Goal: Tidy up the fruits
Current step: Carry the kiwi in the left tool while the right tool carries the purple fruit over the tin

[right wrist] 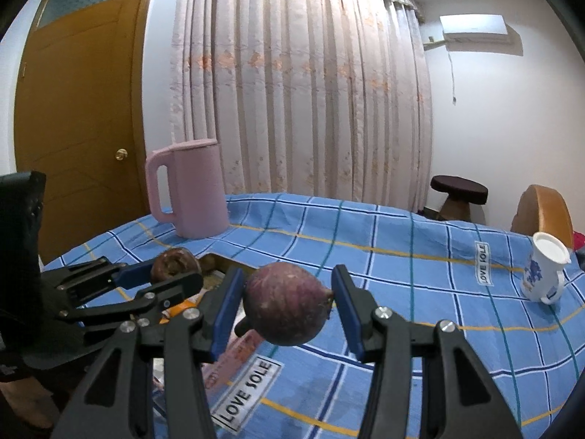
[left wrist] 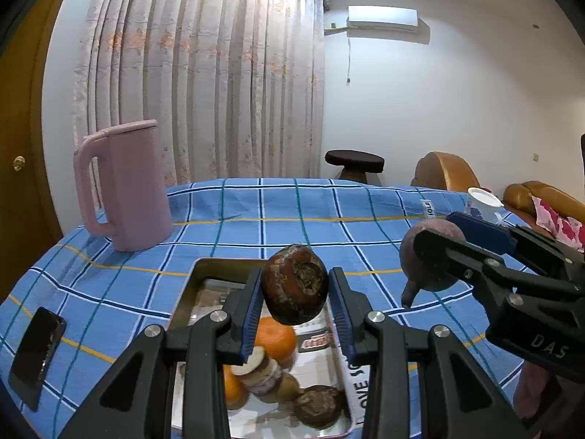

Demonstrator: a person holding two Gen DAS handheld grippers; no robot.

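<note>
Between your left gripper (left wrist: 295, 294) pads you are holding a round dark-brown fruit with a rough, scabby crown (left wrist: 294, 284), lifted clear above the shallow metal tray (left wrist: 204, 274). Both blue pads are pressing its flanks, so that gripper is clenched on it. Your right gripper (right wrist: 289, 307) is likewise clamping a rounded purple-red fruit with a short stem (right wrist: 287, 303), hanging over the blue checked cloth covering the desk (right wrist: 402, 292), just beside the tray's right edge.

In the tray beneath you, two smooth orange citrus fruits (left wrist: 276, 340), some pale cut pieces and another brown rough-skinned fruit (left wrist: 319, 404) are lying close together.

Both held fruits are looking firm and fairly dense, with dry, matte skins that should not be slipping much against ribbed pads. Being rounded, they could be rolling out if you are pinching off-centre, so keep gripping across the widest part, as you are doing now. The purple one's stem is looking brittle; avoid taking it there. The citrus would be softer and bruising more easily.

A tall pink lidded jug (left wrist: 124, 186) is standing well apart at the far left.
</note>
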